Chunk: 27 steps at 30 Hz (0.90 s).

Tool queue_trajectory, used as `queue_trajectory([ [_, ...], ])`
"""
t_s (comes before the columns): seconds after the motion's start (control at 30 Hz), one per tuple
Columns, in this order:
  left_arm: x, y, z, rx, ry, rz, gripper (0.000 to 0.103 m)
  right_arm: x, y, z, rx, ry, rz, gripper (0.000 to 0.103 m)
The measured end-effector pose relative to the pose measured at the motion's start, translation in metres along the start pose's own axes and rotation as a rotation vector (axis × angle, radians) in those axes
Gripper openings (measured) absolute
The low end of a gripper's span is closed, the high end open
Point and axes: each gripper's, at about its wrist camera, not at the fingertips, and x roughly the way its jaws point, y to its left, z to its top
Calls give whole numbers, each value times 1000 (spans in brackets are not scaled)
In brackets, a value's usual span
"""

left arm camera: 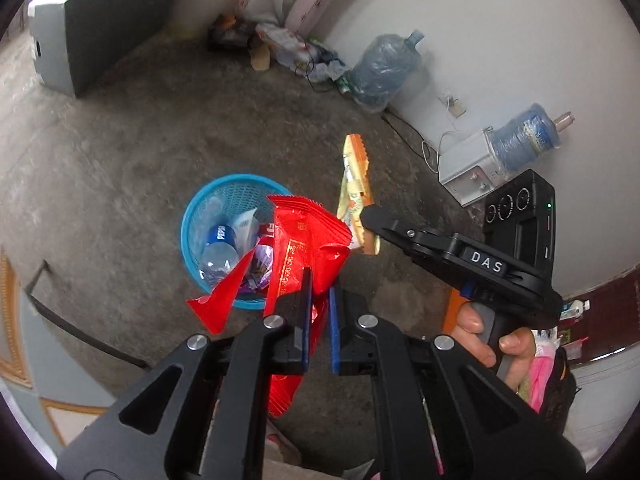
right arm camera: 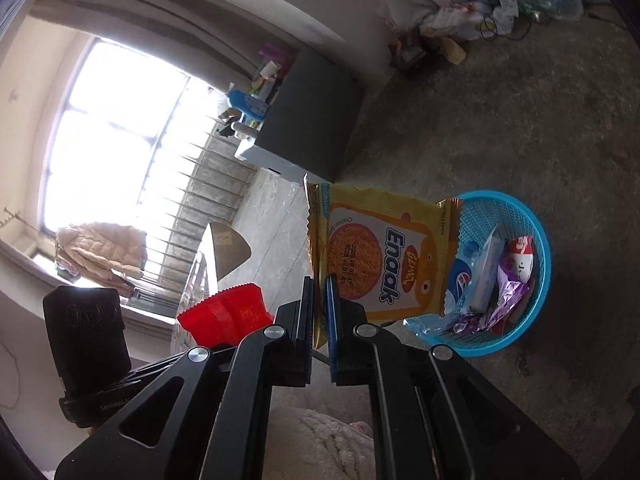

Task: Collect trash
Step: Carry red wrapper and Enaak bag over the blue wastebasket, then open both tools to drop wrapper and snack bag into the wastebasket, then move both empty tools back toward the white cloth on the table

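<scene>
My left gripper is shut on a red snack wrapper and holds it in the air just right of a blue mesh basket on the concrete floor. The basket holds a plastic bottle and several wrappers. My right gripper is shut on a yellow Enaak noodle packet, held up beside the same basket. In the left wrist view the right gripper shows at the right with the yellow packet. The red wrapper also shows in the right wrist view.
A grey cabinet stands at the far left. A heap of bags and litter lies in the corner. A bagged water jug and a water dispenser stand along the white wall. A window is behind.
</scene>
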Motion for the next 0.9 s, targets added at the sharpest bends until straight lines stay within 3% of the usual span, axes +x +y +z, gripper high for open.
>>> queue_trajectory([
  [0.1, 41, 8, 13, -47, 76, -24, 5, 29, -35, 15, 75, 60, -51, 6],
  [0.27, 106, 9, 27, -44, 177, 28, 8, 75, -85, 39, 202, 139, -112, 10],
  [0.33, 129, 14, 31, -53, 209, 52, 28, 93, -102, 47, 232, 161, -147, 20],
  [0.37, 135, 16, 34, -64, 215, 76, 45, 102, -111, 51, 244, 171, -164, 25],
  [0.43, 143, 19, 34, -88, 213, 103, 52, 111, -126, 55, 272, 169, -223, 38],
  [0.5, 142, 21, 35, -100, 201, 108, 53, 113, -133, 57, 271, 157, -235, 45],
  [0.63, 127, 22, 38, -85, 143, 140, 58, 104, -135, 53, 276, 124, -228, 46],
  [0.83, 69, 6, 43, -35, 19, 185, 59, 57, -94, 34, 192, 3, -238, 52],
  [0.9, 42, -3, 40, -2, -38, 197, 65, 41, -75, 24, 134, -42, -257, 53],
])
